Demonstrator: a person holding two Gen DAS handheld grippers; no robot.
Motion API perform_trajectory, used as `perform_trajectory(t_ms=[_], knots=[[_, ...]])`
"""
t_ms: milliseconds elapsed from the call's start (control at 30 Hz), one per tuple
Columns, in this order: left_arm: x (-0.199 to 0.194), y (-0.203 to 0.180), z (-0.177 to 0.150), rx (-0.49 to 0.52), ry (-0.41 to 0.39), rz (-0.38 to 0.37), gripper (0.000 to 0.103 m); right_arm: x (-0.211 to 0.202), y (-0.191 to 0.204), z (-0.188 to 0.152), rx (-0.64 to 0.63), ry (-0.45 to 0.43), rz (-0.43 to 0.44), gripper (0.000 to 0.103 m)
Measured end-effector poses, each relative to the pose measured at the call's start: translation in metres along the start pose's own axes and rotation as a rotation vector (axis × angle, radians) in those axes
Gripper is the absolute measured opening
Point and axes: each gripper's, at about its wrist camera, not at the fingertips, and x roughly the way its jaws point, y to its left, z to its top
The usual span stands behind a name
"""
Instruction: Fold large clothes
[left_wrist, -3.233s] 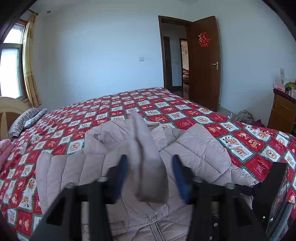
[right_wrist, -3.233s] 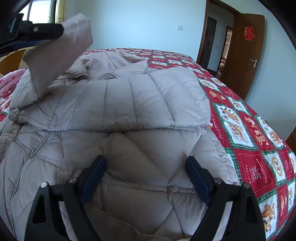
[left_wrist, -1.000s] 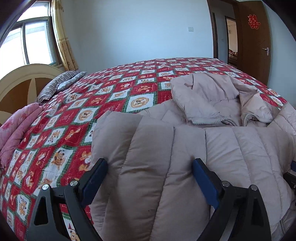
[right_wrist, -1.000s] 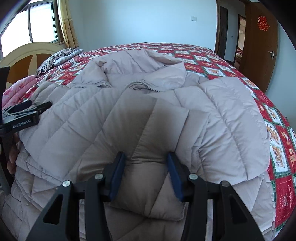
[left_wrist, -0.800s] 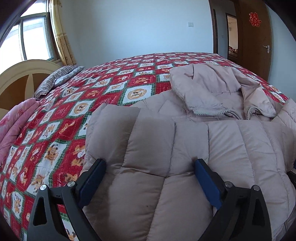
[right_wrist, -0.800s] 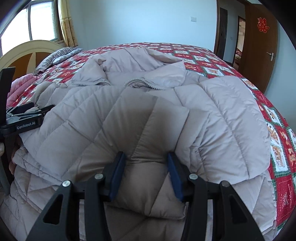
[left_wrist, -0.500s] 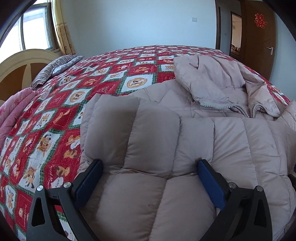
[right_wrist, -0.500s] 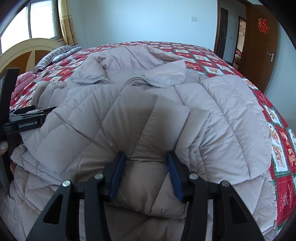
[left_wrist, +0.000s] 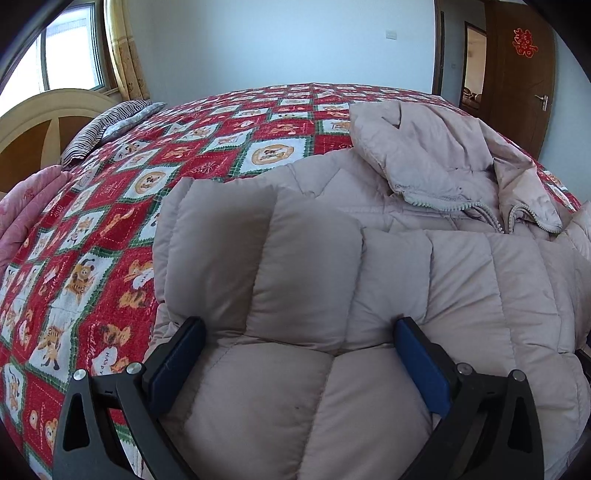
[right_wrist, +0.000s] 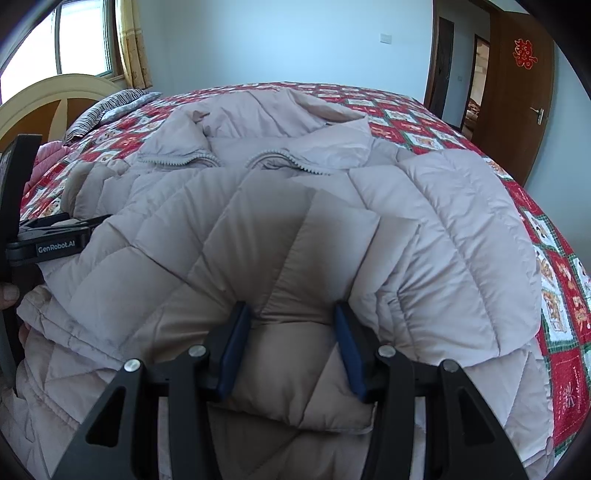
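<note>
A beige quilted puffer jacket (left_wrist: 461, 280) lies on the bed with both sleeves folded across its front; it also fills the right wrist view (right_wrist: 424, 221). Its hood (left_wrist: 424, 147) lies at the far end, zipper open at the collar. My left gripper (left_wrist: 297, 354) is open, its blue-padded fingers spread wide over the folded left sleeve (left_wrist: 258, 258). My right gripper (right_wrist: 293, 343) is shut on the cuff end of the right sleeve (right_wrist: 295, 266), laid over the jacket's middle. The left gripper's side (right_wrist: 55, 243) shows at the left of the right wrist view.
The bed carries a red patterned quilt (left_wrist: 155, 177). A striped pillow (left_wrist: 107, 129) and a wooden headboard (left_wrist: 40, 122) are at the far left, pink bedding (left_wrist: 22, 206) beside them. A brown door (left_wrist: 524, 66) stands open at the right.
The left gripper let go of the left sleeve it carried and now hovers open low over it. The right gripper closed on the right sleeve's cuff and holds it over the jacket.
</note>
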Motion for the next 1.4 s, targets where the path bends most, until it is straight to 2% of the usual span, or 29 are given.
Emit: perform_trajectory(t_ms=[433,967,1133,1233,1400], knots=[[0.002,-0.004,0.000,0.018,-0.002,0.033,0.102,0.002,0.008,0.000,-0.036,0.001,-0.052,0.051],[-0.002,-0.004,0.000,0.009,-0.009,0.029,0.102,0.001,0.006,0.000,-0.024,-0.001,-0.034,0.051],[-0.010,0.003,0.002,-0.002,0.008,-0.004,0.102,-0.001,0.000,0.002,-0.010,0.011,0.014,0.054],[-0.025,0.006,0.005,0.024,0.010,-0.026,0.102,-0.002,-0.003,0.005,-0.036,0.032,0.062,0.058],[-0.071,0.011,0.017,0.089,-0.106,-0.037,0.102,-0.012,-0.014,0.013,-0.041,0.067,0.164,0.069]])
